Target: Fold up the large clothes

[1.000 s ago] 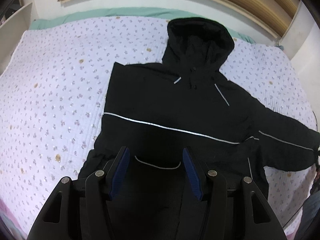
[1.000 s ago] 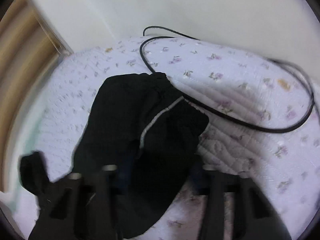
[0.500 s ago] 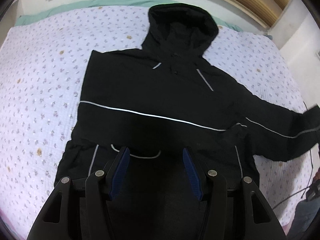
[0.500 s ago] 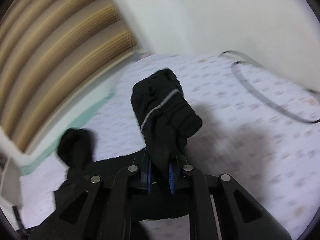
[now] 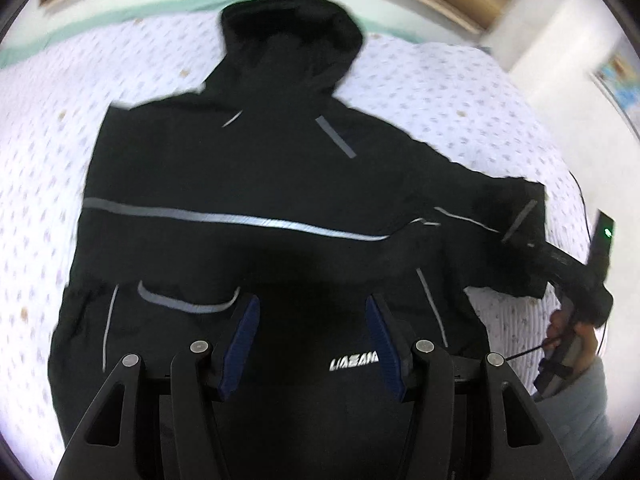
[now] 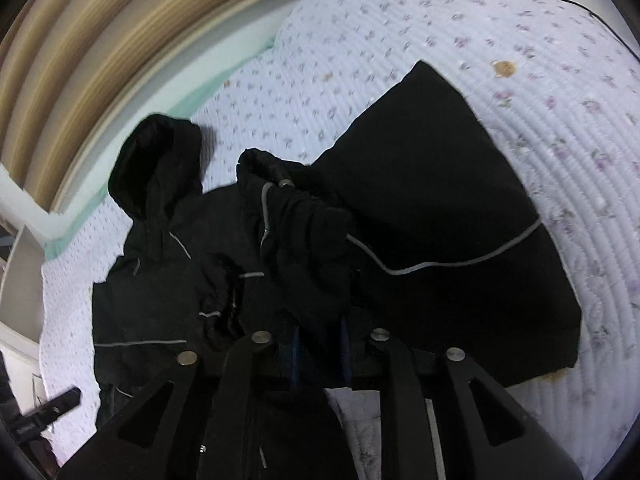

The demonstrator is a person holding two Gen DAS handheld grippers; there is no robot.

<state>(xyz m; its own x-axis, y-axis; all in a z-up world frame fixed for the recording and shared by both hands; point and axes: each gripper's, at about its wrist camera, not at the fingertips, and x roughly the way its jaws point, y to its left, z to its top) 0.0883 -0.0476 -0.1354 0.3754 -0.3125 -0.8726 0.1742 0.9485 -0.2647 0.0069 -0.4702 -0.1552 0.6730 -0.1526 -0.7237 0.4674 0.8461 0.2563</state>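
A black hooded jacket with grey reflective stripes lies flat on the flowered bedspread, hood toward the headboard. My left gripper is open and empty, hovering over the jacket's lower hem. My right gripper is shut on the cuff of the jacket's right sleeve and holds it lifted and folded in over the jacket's body. In the left wrist view the right gripper shows at the right edge, holding the raised sleeve.
The white flowered bedspread covers the bed around the jacket. A wooden headboard runs along the far side. A black cable lies near the bed's right edge. A dark device sits at the lower left.
My right gripper has closed on the sleeve cuff, lifted it and swung it in over the jacket. My left gripper has drifted slightly, staying open above the hem.
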